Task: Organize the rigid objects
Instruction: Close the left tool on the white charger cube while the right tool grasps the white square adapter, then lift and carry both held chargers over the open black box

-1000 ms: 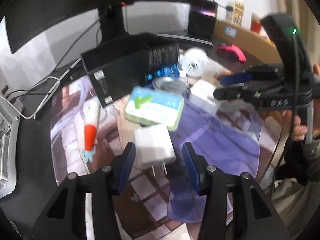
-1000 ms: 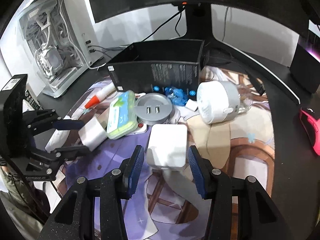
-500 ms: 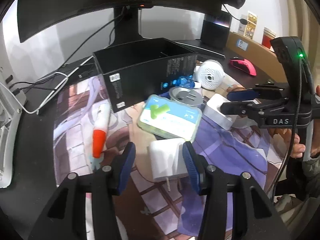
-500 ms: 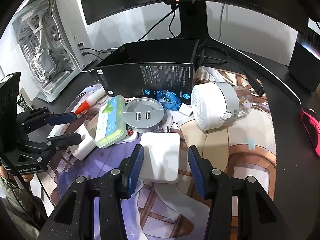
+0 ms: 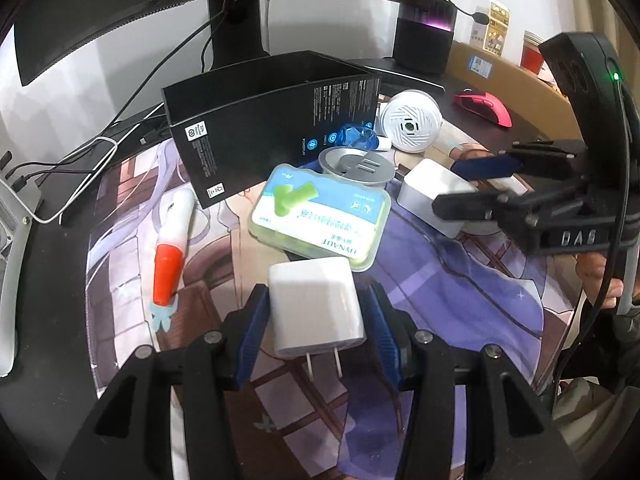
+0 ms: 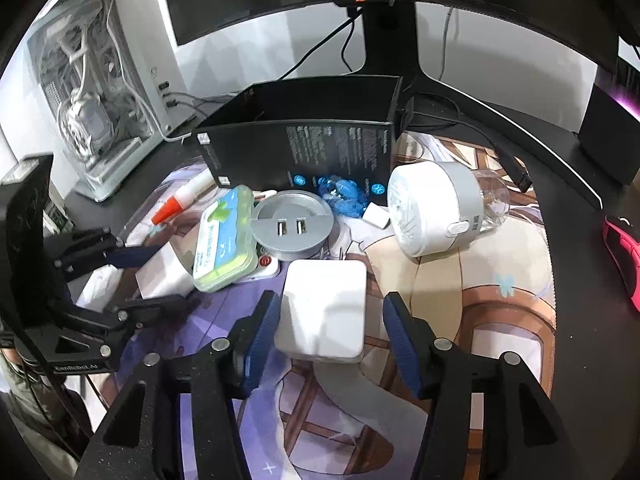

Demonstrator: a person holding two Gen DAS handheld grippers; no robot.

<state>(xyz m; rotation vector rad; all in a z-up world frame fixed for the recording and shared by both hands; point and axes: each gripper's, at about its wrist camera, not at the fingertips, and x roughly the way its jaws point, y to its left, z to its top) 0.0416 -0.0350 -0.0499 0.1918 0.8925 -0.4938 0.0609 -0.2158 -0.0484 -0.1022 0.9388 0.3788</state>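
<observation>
My left gripper (image 5: 316,330) is open around a white two-prong wall charger (image 5: 315,306) lying on the desk mat, prongs toward me. My right gripper (image 6: 328,338) is open around a white square power adapter (image 6: 323,312); it also shows in the left wrist view (image 5: 434,196). Behind them lie a green earplug case (image 5: 318,216), a round silver USB hub (image 6: 294,226), a white round humidifier (image 6: 432,208) on its side and a white tube with an orange cap (image 5: 172,240). An open black box (image 5: 276,116) stands at the back.
A printed desk mat (image 6: 500,320) covers the desk. A monitor stand (image 6: 384,40), cables, a white PC case (image 6: 104,92), a black speaker (image 5: 424,44) and a pink mouse (image 5: 484,106) surround the pile. A crumpled blue wrapper (image 6: 340,192) lies by the box.
Both grippers have moved forward and lower, so each white block now sits between its fingers. The objects on the mat have not moved.
</observation>
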